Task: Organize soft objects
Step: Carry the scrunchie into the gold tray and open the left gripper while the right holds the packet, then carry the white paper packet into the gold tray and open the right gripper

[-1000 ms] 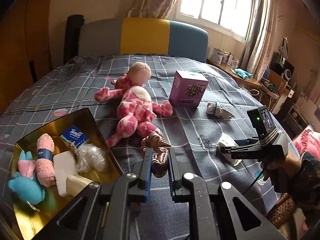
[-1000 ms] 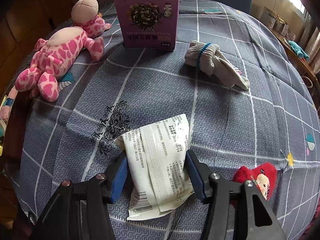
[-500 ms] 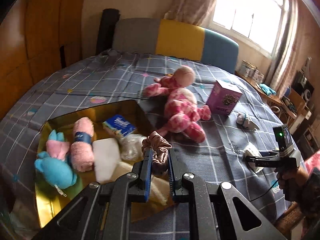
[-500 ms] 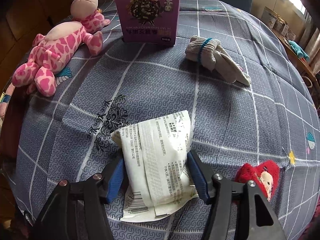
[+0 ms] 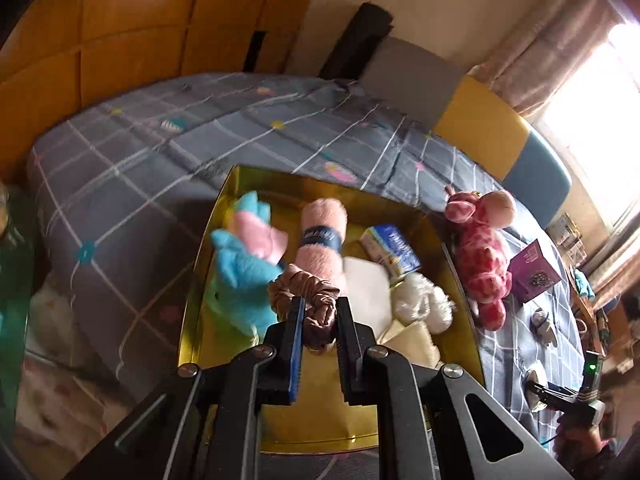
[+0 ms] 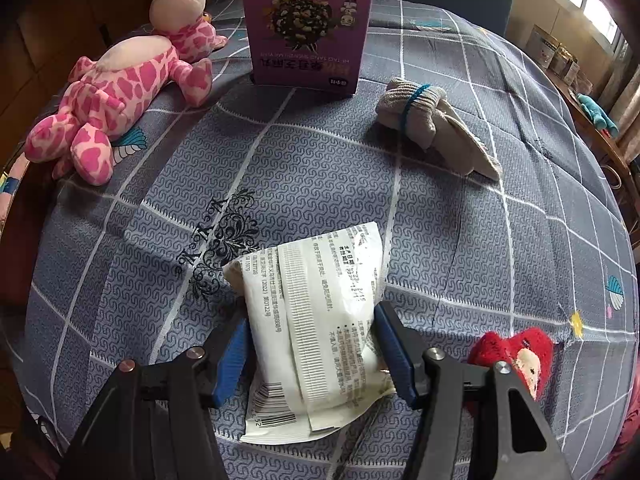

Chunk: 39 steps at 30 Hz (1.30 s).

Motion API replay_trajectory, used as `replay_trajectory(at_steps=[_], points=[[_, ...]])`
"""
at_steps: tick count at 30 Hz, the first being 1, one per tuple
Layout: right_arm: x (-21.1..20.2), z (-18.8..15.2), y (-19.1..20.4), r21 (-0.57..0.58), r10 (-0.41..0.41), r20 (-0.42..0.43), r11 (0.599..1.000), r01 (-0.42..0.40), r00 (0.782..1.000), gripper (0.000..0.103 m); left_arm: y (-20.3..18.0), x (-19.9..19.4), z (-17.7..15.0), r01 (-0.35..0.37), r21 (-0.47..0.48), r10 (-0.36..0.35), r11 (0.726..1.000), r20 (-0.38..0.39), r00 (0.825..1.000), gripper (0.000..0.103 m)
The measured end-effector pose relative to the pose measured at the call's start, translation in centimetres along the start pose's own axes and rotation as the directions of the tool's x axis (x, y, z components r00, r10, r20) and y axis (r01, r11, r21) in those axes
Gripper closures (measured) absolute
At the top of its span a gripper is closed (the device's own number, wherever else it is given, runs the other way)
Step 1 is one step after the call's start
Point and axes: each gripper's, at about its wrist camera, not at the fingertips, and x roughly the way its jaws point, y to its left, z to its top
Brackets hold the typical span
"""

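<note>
My left gripper (image 5: 319,308) is shut on a brown satin scrunchie (image 5: 306,288) and holds it over the gold tray (image 5: 208,224). The tray holds a blue and pink plush (image 5: 244,256), a rolled pink towel (image 5: 320,240), a tissue pack (image 5: 394,246), a white sponge (image 5: 366,288) and a white fluffy ball (image 5: 420,300). My right gripper (image 6: 312,320) grips a white packet (image 6: 316,320) that lies on the bedspread. A pink spotted plush (image 6: 120,92) lies at the left; it also shows in the left wrist view (image 5: 480,256).
A purple box (image 6: 306,28) stands at the back. A bundled grey sock (image 6: 428,120) lies to its right. A red plush heart (image 6: 516,352) lies by my right finger. The grey checked bedspread (image 6: 440,220) covers the bed, with a headboard (image 5: 480,132) behind.
My left gripper has swung left with the scrunchie, from beside the pink plush to over the gold tray. My right gripper has stayed shut on the packet, shifted slightly.
</note>
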Motion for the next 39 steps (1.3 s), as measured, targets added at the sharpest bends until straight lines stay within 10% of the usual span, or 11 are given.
replay_trajectory(at_steps=[13,19,39], points=[[0.0,0.2,-0.1,-0.003,-0.003,0.002,1.000,0.003,1.000,0.042,-1.7,5.3,-3.0,-0.023,0.080,0.034,0.997,-0.130,0.991,0.071],[0.0,0.3,0.0,-0.004,-0.008,0.002,1.000,0.008,1.000,0.042,-2.8,3.5,-3.3,-0.091,0.170,0.098,0.981,-0.031,0.995,0.046],[-3.0,0.2,0.9,0.081,-0.036,0.085,0.996,0.029,0.996,0.044,-3.5,-1.2,-1.5,-0.195,0.158,0.175,0.968,0.134,0.975,0.018]])
